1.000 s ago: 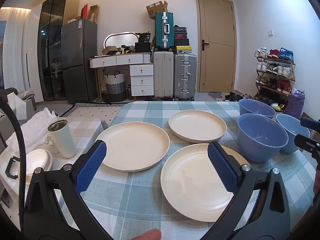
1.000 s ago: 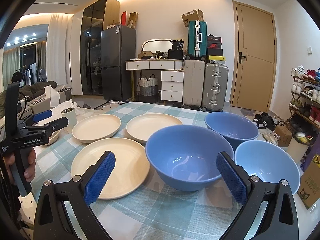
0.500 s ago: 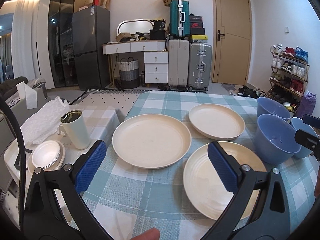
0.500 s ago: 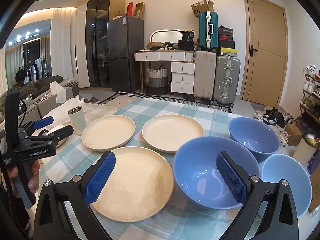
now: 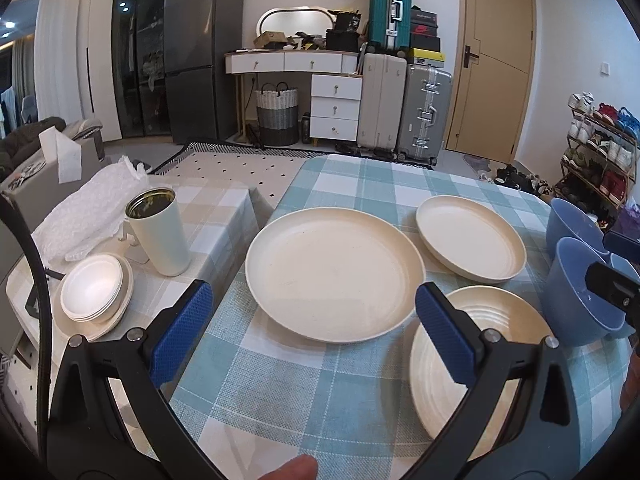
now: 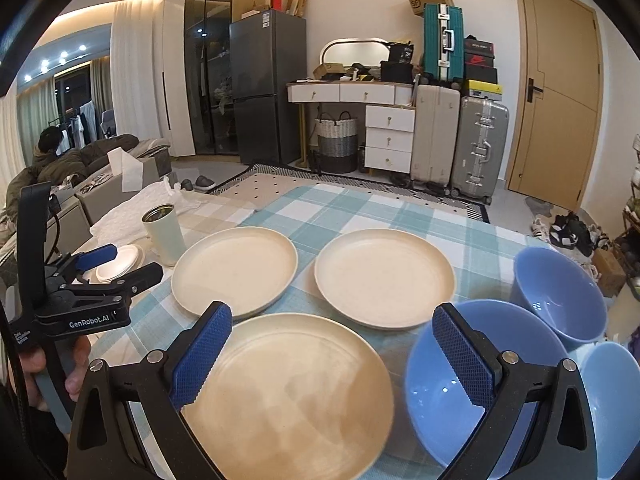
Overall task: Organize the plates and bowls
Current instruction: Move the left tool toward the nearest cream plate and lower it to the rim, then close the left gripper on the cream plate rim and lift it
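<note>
On the checked cloth (image 6: 360, 208) lie three round, matte cream plates (image 6: 234, 270) (image 6: 384, 276) (image 6: 288, 392), shallow-rimmed; beside them three smooth blue bowls (image 6: 476, 376) (image 6: 560, 292) (image 6: 616, 404), one cut off at the edge. Left gripper (image 5: 314, 340) and right gripper (image 6: 332, 354) both gape empty, ribbed blue pads (image 6: 202, 352) apart.

Bg is pretty cluttered tbh: dark fridge (image 5: 202, 60) far left, white drawers (image 5: 335, 106) w/ a woven basket (image 5: 277, 119) just beside them, then a beige suitcase (image 5: 382, 102), silver suitcase (image 5: 425, 114) and a teal suitcase (image 5: 389, 12) up on top. Wooden door (image 5: 494, 60) far right, shoe rack (image 5: 600, 148) near it. White tumbler (image 5: 159, 232) on the left side table.
</note>
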A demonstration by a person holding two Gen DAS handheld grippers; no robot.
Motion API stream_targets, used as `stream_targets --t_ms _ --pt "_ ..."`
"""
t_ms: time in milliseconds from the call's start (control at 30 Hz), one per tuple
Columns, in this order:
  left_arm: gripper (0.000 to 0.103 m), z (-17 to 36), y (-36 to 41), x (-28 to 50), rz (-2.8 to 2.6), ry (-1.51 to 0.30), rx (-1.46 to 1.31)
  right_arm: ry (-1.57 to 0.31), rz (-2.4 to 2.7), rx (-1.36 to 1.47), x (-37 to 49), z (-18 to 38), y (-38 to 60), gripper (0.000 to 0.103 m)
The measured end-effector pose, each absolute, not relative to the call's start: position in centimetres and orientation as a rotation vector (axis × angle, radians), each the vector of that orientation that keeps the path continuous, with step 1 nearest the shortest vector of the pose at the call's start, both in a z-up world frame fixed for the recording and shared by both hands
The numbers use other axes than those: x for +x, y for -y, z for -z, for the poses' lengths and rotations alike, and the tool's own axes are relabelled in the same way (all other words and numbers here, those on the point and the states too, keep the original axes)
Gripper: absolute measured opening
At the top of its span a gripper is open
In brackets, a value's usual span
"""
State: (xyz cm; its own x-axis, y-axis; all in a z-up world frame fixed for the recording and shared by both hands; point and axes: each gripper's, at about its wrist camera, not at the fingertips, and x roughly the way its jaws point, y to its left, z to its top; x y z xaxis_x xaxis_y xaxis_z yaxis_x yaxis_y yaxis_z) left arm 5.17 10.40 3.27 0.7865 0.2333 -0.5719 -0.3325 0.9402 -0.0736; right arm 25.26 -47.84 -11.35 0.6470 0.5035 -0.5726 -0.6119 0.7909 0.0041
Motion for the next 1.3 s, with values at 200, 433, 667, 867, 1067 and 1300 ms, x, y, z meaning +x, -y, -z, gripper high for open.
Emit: stream_targets --t_ms 200,433,667,867,1067,1300 --pt "0.101 -1.5 -12.7 7.3 -0.329 -0.619 -0.203 -0.623 -0.675 -0.212 27.3 12.5 44.8 0.100" --pt "0.101 0.3 -15.3 9.7 -0.353 -0.644 -0.219 -0.667 -0.710 -0.241 29.5 14.0 41.5 0.096" --pt "0.101 2.3 -17.8 11.4 -0.371 -0.688 -0.260 -0.744 -0.757 -0.246 32.0 16.0 38.4 0.088" --pt "0.100 4.0 -19.2 12.1 -0.368 -0.722 -0.272 -0.806 -0.779 -0.251 33.5 18.0 36.3 0.077" --pt "0.091 5.4 -19.6 12.7 -0.335 -0.755 -0.305 -0.855 -0.795 -0.259 34.6 19.5 34.4 0.070" --pt "0.076 6.5 -19.1 13.2 -0.296 -0.785 -0.310 -0.912 -0.798 -0.297 35.6 21.5 32.4 0.056"
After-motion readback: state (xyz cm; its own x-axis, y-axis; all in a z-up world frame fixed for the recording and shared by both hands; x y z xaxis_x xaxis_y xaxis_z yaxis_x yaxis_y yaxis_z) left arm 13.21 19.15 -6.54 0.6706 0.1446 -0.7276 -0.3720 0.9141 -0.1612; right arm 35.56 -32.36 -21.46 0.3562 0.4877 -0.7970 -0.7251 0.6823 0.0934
